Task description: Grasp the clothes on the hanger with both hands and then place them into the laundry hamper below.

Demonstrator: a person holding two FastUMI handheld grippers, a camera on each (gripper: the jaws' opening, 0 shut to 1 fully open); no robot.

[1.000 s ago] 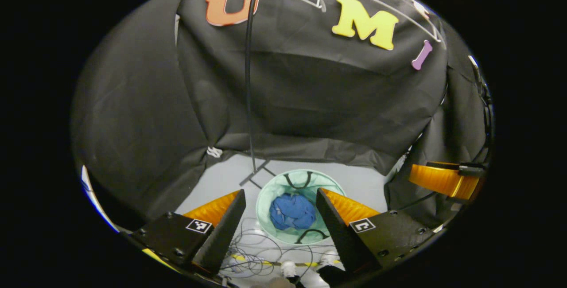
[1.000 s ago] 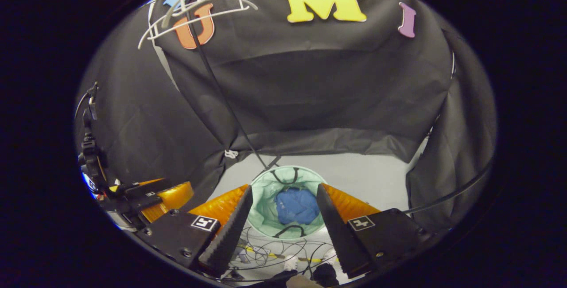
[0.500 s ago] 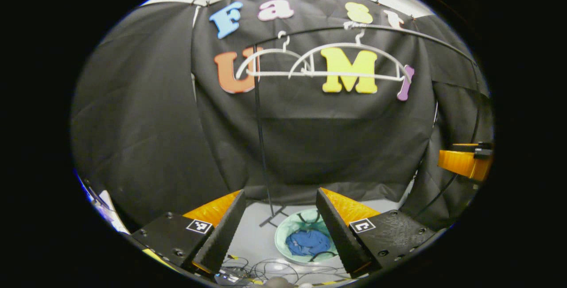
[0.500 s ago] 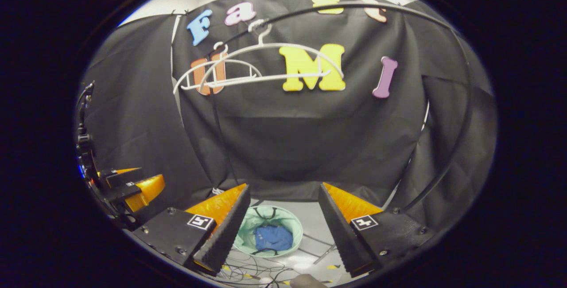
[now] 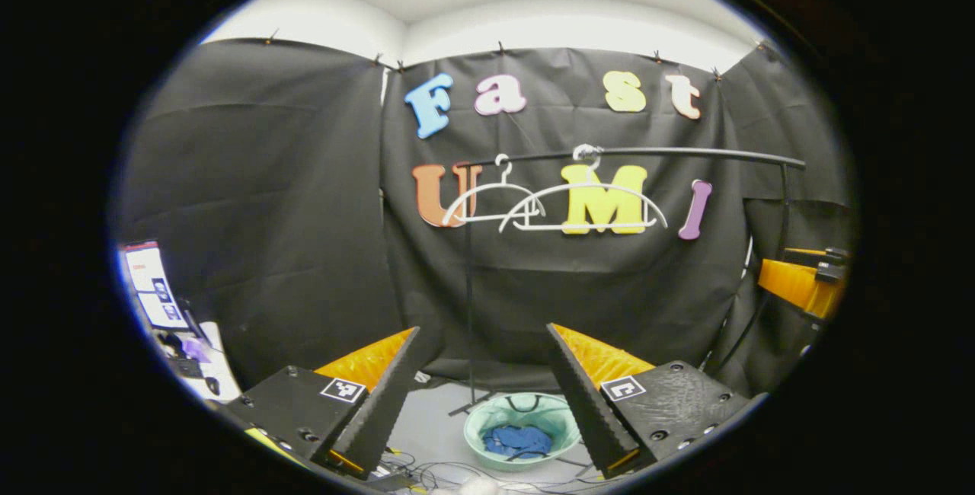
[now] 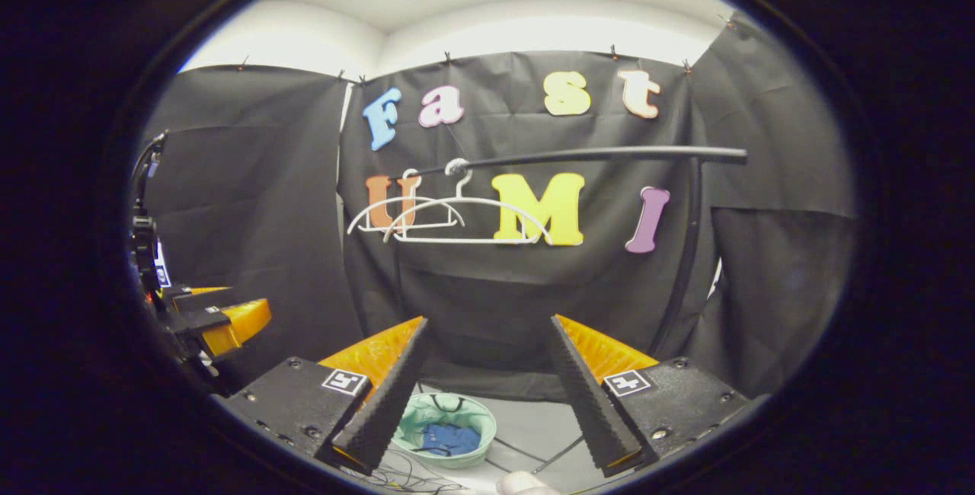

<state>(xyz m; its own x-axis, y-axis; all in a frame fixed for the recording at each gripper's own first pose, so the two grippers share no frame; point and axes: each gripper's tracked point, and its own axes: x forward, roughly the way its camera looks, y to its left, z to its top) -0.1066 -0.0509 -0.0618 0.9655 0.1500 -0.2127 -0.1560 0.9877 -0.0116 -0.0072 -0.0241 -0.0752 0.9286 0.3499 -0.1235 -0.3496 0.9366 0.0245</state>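
Observation:
Blue clothes (image 5: 518, 442) lie crumpled inside the mint-green laundry hamper (image 5: 476, 425) on the floor. Above it, two bare white hangers (image 5: 583, 209) hang from the black rail (image 5: 670, 152). My left gripper (image 5: 482, 327) is open and holds nothing, well above and back from the hamper. In the right gripper view the same blue clothes (image 6: 449, 439) sit in the hamper (image 6: 407, 413), below the bare hangers (image 6: 457, 221). My right gripper (image 6: 489, 319) is open and holds nothing. Each gripper also shows in the other's view, the right gripper (image 5: 798, 285) and the left gripper (image 6: 225, 320).
The rack's black post (image 5: 468, 304) stands just behind the hamper, its other upright (image 6: 685, 251) to the right. Loose cables (image 5: 434, 468) lie on the grey floor in front. Papers and gear (image 5: 156, 289) sit at the far left.
Both views have swung up from looking down into the hamper to facing the rail and hangers. The hamper now sits small and low. Both grippers stayed open; the blue clothes stayed in the hamper.

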